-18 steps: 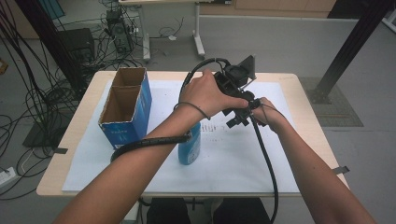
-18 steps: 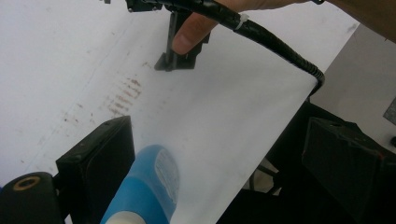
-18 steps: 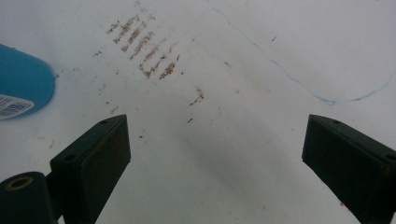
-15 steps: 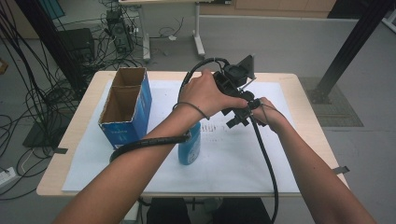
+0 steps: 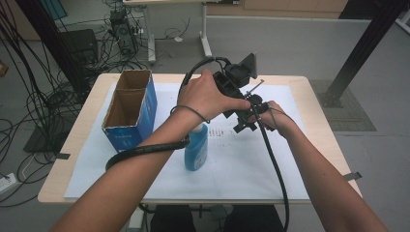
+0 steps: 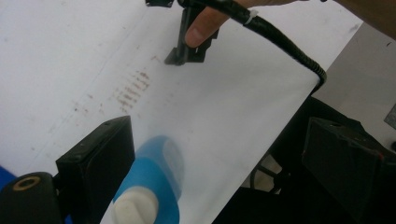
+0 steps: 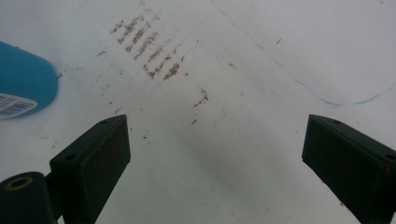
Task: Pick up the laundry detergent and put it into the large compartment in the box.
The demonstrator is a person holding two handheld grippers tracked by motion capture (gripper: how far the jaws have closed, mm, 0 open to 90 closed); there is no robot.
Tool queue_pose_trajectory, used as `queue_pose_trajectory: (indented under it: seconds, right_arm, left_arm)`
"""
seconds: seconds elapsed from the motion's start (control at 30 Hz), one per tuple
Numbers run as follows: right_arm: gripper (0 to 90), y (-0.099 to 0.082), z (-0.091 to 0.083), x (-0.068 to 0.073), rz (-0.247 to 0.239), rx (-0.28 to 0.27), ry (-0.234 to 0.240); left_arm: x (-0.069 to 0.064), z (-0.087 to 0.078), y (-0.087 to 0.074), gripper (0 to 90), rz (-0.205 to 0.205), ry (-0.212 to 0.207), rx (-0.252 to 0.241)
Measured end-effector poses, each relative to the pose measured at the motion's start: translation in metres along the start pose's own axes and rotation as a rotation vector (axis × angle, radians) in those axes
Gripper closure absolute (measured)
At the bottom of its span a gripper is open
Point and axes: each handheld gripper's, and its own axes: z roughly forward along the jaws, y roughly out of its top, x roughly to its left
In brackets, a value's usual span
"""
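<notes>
One bottle point(image 5: 196, 147) stands near one box point(image 5: 129, 110) at left; both grippers, left point(image 6: 219, 177) and right point(image 7: 215, 172), gape wide, empty.

Blue bottle point(image 5: 196, 147) (upright) beside open box point(image 5: 129, 110).

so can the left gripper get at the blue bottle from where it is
Probably yes: the left gripper has its jaws wide open, and the bottle stands just below, near one jaw, with bare paper around it.
</notes>
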Motion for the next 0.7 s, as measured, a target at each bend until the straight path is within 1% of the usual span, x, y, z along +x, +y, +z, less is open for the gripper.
queue_pose_trajectory:
  seconds: [0.1, 0.13, 0.17, 0.23, 0.33, 0.37, 0.43, 0.5, 0.53, 0.6, 0.7]
  right_arm:
    - [7.4, -0.001, 0.000, -0.001, 0.005, -0.003, 0.000]
    - [7.4, -0.001, 0.000, 0.000, 0.007, -0.001, 0.001]
    - [7.4, -0.001, 0.000, 0.000, 0.007, -0.001, 0.001]
    - [7.4, -0.002, 0.000, -0.001, 0.004, -0.002, 0.003]
    - [7.4, -0.001, -0.001, 0.000, 0.003, 0.000, 0.002]
    - [7.4, -0.001, 0.000, 0.001, 0.000, 0.003, 0.002]
    - [7.4, -0.001, 0.001, 0.001, 0.003, 0.007, 0.004]
    - [7.4, 0.000, 0.001, 0.002, 0.002, 0.007, 0.006]
    - [7.4, 0.000, 0.002, 0.002, -0.007, 0.005, 0.004]
    - [7.4, 0.000, 0.002, 0.003, -0.003, 0.008, 0.003]
    - [7.4, 0.000, 0.002, 0.003, -0.003, 0.011, 0.003]
  left_arm:
    - [0.004, -0.006, -0.004, 9.5, -0.017, 0.006, -0.003]
    - [0.007, -0.010, -0.007, 9.5, -0.029, 0.018, -0.007]
    - [0.007, -0.010, -0.007, 9.5, -0.029, 0.018, -0.007]
    - [0.011, -0.015, -0.012, 9.5, -0.044, 0.025, -0.008]
    - [0.014, -0.018, -0.016, 9.4, -0.055, 0.029, -0.009]
    - [0.017, -0.020, -0.020, 9.4, -0.069, 0.038, -0.015]
    - [0.018, -0.021, -0.022, 9.0, -0.073, 0.040, -0.015]
    - [0.021, -0.023, -0.026, 9.0, -0.085, 0.049, -0.016]
    - [0.022, -0.024, -0.027, 9.0, -0.089, 0.055, -0.013]
    - [0.026, -0.027, -0.033, 9.0, -0.113, 0.066, -0.009]
    - [0.028, -0.028, -0.036, 9.0, -0.123, 0.075, -0.005]
